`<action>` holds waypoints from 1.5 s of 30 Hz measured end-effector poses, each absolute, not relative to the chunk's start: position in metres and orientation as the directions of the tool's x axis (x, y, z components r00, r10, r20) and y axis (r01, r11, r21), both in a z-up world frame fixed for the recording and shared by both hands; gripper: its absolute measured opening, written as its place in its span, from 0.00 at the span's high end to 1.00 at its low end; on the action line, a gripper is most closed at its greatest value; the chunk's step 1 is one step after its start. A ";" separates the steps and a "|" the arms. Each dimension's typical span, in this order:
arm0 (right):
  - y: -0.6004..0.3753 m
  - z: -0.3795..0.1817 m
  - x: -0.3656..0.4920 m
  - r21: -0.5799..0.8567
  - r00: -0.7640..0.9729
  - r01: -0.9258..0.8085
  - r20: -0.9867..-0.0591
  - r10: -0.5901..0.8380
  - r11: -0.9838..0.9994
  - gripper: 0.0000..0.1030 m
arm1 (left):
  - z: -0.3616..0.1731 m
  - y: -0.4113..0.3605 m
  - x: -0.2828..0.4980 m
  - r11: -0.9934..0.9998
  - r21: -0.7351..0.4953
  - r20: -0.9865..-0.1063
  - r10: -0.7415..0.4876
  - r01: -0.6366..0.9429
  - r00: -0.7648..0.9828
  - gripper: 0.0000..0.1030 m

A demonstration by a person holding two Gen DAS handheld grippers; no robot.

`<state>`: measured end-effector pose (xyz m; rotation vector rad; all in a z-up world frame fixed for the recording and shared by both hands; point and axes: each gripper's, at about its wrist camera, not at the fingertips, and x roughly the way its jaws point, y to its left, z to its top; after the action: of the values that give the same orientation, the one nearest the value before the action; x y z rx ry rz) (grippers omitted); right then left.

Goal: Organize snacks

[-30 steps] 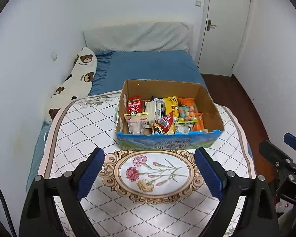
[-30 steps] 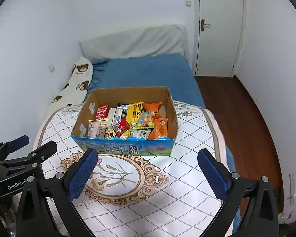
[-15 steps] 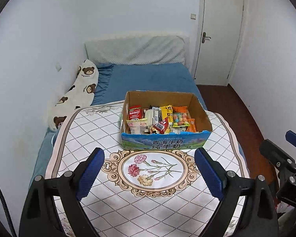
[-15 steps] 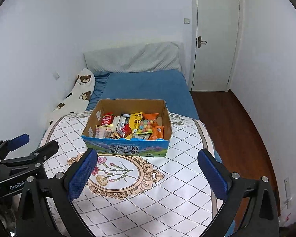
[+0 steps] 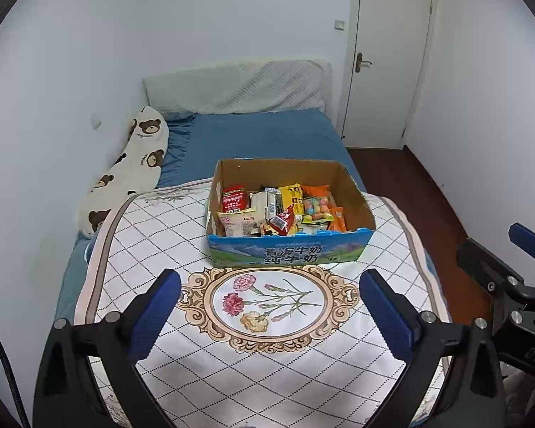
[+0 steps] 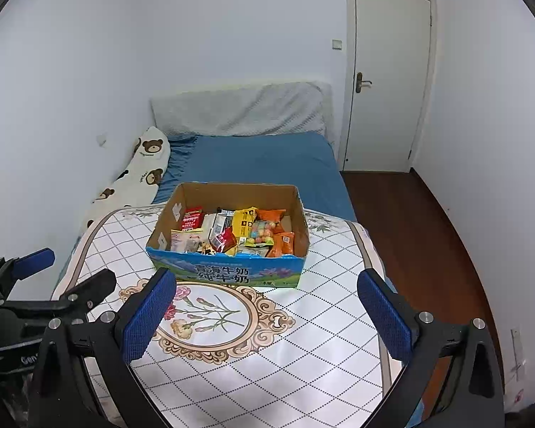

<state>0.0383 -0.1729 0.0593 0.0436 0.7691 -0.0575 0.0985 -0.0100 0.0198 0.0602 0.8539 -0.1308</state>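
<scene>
A cardboard box (image 5: 289,254) with a blue printed front stands on the far part of the table (image 5: 160,235). It holds several snack packets (image 5: 281,207), red, yellow, orange and white. The box also shows in the right wrist view (image 6: 232,273) with the snacks (image 6: 239,232) inside. My left gripper (image 5: 269,285) is open and empty, held back above the table's near half. My right gripper (image 6: 265,283) is open and empty, also back from the box. Each gripper shows at the edge of the other's view.
The table has a white checked cloth with a flower medallion (image 5: 271,303). Behind it lies a bed with a blue sheet (image 5: 260,135), a bear-print pillow (image 5: 132,164) and a grey headboard cushion. A white door (image 5: 385,64) and wooden floor (image 6: 410,221) are on the right.
Both grippers have drawn back and up from the box, so it looks smaller and farther. Both stay open and empty.
</scene>
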 end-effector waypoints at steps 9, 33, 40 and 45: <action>-0.182 0.043 0.064 0.019 0.703 0.100 -0.709 -0.057 0.995 0.00 | 0.008 -0.008 0.127 0.996 0.023 -0.749 -0.042 0.089 0.662 0.00; -0.194 -0.028 0.162 0.007 0.650 0.154 -0.754 -0.096 0.988 0.00 | -0.051 -0.004 0.220 0.997 0.064 -0.801 0.029 0.037 0.598 0.00; -0.198 -0.038 0.168 0.010 0.630 0.159 -0.771 -0.094 0.987 0.00 | -0.059 -0.007 0.224 0.996 0.073 -0.812 0.031 0.048 0.583 0.00; -0.199 -0.040 0.169 0.010 0.626 0.158 -0.775 -0.092 0.987 0.00 | -0.062 -0.007 0.225 0.997 0.065 -0.816 0.023 0.052 0.577 0.00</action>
<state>0.1691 -0.1990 -0.0397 0.0790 0.8836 -0.1435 0.2254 -0.0072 -0.0625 0.0845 0.9556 -0.0169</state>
